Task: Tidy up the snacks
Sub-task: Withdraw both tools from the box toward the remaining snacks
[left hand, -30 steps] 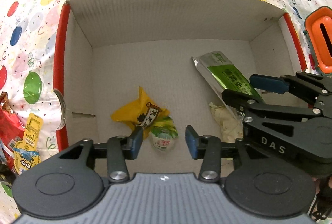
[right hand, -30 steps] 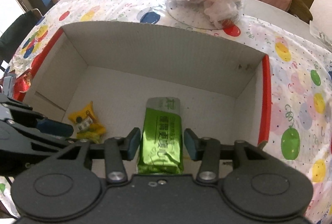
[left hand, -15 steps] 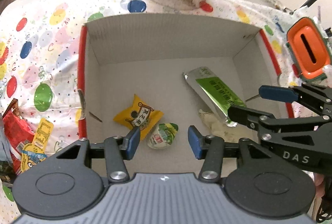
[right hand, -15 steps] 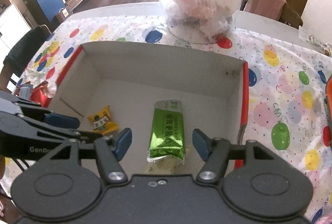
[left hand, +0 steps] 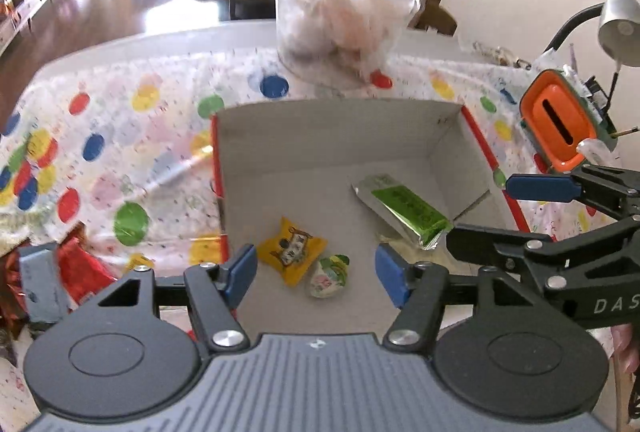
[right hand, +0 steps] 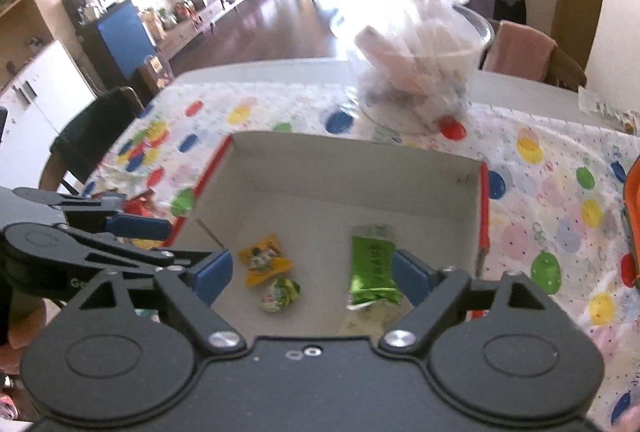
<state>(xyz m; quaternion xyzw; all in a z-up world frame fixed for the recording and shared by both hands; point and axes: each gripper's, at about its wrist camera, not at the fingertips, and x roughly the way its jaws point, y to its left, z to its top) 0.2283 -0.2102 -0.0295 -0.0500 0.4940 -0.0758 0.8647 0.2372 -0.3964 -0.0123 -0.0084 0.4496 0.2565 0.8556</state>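
Note:
An open cardboard box [left hand: 320, 135] with red edges stands on the dotted tablecloth. In it lie a yellow snack packet [left hand: 290, 255], a small round green-white snack [left hand: 329, 275], a long green packet [left hand: 404, 209] and a pale wrapper [left hand: 400, 248] under its near end. The same snacks show in the right wrist view: the yellow packet [right hand: 262, 259], the round snack [right hand: 280, 294], the green packet [right hand: 372, 266]. My left gripper [left hand: 316, 274] is open and empty above the box's near edge. My right gripper [right hand: 310, 276] is open and empty beside it, also high above the box.
A red snack bag [left hand: 80, 268] lies on the cloth left of the box. A clear bowl with a plastic bag [left hand: 340, 27] stands behind the box. An orange container [left hand: 558, 119] and a lamp [left hand: 618, 19] are at the right.
Both grippers have risen and drawn back from inside the box. The right gripper has opened wider off the green packet, which now lies in the box.

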